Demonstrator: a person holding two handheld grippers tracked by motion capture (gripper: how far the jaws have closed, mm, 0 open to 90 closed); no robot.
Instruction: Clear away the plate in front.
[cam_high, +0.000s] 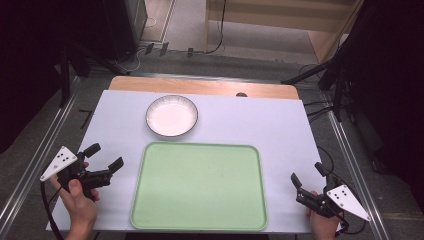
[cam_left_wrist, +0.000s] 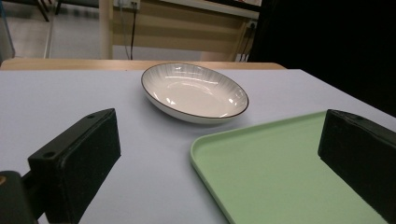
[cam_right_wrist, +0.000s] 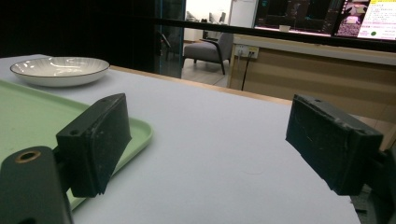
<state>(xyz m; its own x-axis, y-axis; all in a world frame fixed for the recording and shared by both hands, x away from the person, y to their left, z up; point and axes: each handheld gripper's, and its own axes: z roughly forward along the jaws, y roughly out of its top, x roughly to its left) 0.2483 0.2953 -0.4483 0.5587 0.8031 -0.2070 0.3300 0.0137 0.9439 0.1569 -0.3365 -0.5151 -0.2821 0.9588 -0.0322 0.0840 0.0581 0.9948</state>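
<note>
1. Your bench (cam_high: 280, 125) spreads pale and wide under both hands, a strip of bare wood showing along its far edge

2. The green tray (cam_high: 200, 185) is the big piece on it, lying flat against the near edge, midway between the two side edges, nothing on it; in the left gripper view its rounded corner (cam_left_wrist: 261, 177) sits just ahead of your jaws, and in the right gripper view its rim (cam_right_wrist: 140, 128) runs behind the jaw on the left of the frame

3. The white bowl (cam_high: 171, 115) with the dark rim stands upright just beyond the tray's far left corner, near it but not touching, well short of the far edge of the bench; you see it empty in the left gripper view (cam_left_wrist: 195, 93) and far off in the right gripper view (cam_right_wrist: 60, 70)

4. Your left gripper (cam_high: 106, 157) hovers at the left edge of the bench, just beside the tray's left side, jaws spread wide with nothing between them, aimed toward the bowl and the tray corner

5. Your right gripper (cam_high: 307, 175) sits by the near right corner of the bench, just off the tray's right side, jaws likewise wide apart and holding nothing
</note>
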